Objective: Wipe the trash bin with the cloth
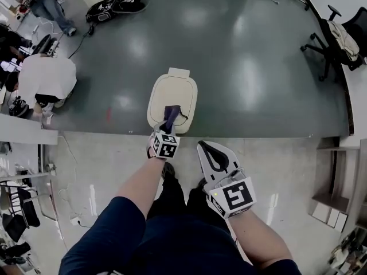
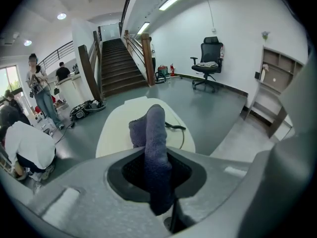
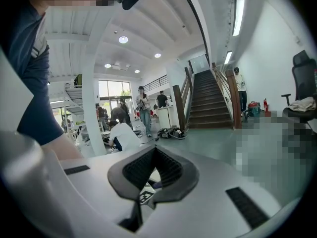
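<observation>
A cream trash bin (image 1: 172, 93) with a rounded lid stands on the grey floor just ahead of my legs. My left gripper (image 1: 170, 128) is shut on a dark purple cloth (image 1: 171, 116), which rests upright on the near part of the lid. In the left gripper view the cloth (image 2: 156, 143) sticks up between the jaws of my left gripper (image 2: 158, 182), with the bin lid (image 2: 116, 130) right behind it. My right gripper (image 1: 212, 152) hovers to the right of the bin, short of it, shut and holding nothing. My right gripper (image 3: 154, 157) points toward the room.
A thin black cord (image 1: 184, 117) lies on the lid beside the cloth. A crouching person in a white shirt (image 1: 46, 78) is at the left. Bags (image 1: 117, 4) lie at the far left, an office chair (image 1: 338, 39) at the far right, shelving (image 1: 338, 193) at the near right.
</observation>
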Tool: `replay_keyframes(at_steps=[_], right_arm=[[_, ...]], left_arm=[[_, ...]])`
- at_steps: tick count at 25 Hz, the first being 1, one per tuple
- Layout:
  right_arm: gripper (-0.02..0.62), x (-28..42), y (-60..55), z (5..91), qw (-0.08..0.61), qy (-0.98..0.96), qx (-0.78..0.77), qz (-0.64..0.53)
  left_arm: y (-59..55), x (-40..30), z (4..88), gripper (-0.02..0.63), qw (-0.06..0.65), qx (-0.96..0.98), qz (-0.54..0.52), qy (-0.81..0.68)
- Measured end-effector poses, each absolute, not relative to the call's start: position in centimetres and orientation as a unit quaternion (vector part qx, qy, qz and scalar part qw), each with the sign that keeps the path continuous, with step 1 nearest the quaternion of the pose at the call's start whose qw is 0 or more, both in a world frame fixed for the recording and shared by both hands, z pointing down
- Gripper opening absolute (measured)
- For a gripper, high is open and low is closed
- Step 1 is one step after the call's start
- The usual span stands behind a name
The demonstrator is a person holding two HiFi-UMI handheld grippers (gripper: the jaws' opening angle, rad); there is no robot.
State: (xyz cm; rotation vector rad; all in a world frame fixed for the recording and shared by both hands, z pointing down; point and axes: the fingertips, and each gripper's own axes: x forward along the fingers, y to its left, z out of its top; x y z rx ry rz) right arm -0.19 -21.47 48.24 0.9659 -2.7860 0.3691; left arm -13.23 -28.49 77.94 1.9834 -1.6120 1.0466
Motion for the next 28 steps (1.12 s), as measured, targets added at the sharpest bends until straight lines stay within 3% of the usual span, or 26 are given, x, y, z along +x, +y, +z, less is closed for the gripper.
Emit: replay_keyframes(at_steps=[12,28], right_arm=[[0.005,5.3,-21.0,47.8,0.077,-0.929,0.335,0.134],[0.005,0.4,-16.8,43.0,0.075,-0.953,0.273,0.106]], left_arm=[[-26.3,-5.6,76.7,0.052,0.216,0.720,0.359,-0.553],[-18.5,-9.9,53.9,0.052,0.186,0.760,0.128,-0.609]])
